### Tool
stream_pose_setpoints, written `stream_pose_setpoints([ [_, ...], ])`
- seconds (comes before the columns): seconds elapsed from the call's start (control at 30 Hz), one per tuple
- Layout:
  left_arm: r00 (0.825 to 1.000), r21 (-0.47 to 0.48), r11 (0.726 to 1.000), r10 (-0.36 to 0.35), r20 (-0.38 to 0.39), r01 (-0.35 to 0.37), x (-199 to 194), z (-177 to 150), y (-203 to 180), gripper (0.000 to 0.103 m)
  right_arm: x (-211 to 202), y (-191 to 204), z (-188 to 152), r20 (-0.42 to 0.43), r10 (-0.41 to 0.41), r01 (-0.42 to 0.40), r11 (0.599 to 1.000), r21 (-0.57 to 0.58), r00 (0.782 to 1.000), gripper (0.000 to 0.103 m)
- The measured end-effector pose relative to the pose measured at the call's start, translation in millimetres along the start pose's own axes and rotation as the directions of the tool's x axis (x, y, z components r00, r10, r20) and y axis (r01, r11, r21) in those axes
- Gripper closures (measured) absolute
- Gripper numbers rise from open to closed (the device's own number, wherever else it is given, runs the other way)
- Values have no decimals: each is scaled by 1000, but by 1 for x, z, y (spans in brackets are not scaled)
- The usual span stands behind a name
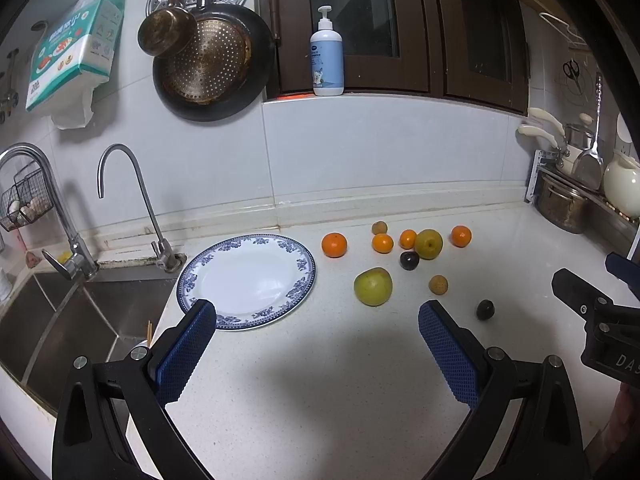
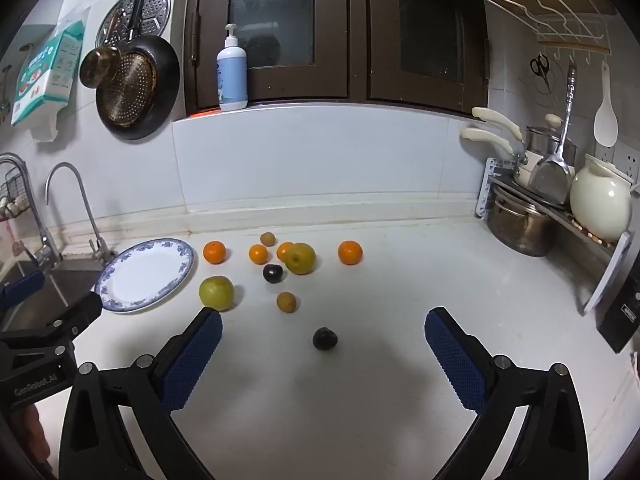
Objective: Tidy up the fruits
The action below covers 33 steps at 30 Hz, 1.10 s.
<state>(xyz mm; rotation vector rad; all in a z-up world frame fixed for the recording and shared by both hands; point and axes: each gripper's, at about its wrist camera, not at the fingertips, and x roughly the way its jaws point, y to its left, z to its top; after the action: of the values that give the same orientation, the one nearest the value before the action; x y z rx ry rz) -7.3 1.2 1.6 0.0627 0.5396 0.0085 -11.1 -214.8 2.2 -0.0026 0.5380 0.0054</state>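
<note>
Behind the far pear (image 2: 301, 258), one orange (image 2: 283, 249) sits half hidden.

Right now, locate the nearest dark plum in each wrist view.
Left wrist: dark plum low right, just right of the right finger.
Right wrist: dark plum centre, ahead between the open fingers.
Shared landmark: blue-rimmed plate, left of the fruit.

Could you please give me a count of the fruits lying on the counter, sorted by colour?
Orange: 4
Yellow-green: 2
Dark purple: 2
Brownish: 2
Total: 10, all on the counter; none on the plate.
</note>
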Motion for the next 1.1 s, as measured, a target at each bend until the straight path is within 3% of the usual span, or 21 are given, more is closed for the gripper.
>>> stream_pose_setpoints([
  [1.1, 999, -11, 1000, -4, 44, 4, -7, 4, 4, 0, -2, 3, 2, 14, 4, -4, 1000, -17, 1000, 1],
])
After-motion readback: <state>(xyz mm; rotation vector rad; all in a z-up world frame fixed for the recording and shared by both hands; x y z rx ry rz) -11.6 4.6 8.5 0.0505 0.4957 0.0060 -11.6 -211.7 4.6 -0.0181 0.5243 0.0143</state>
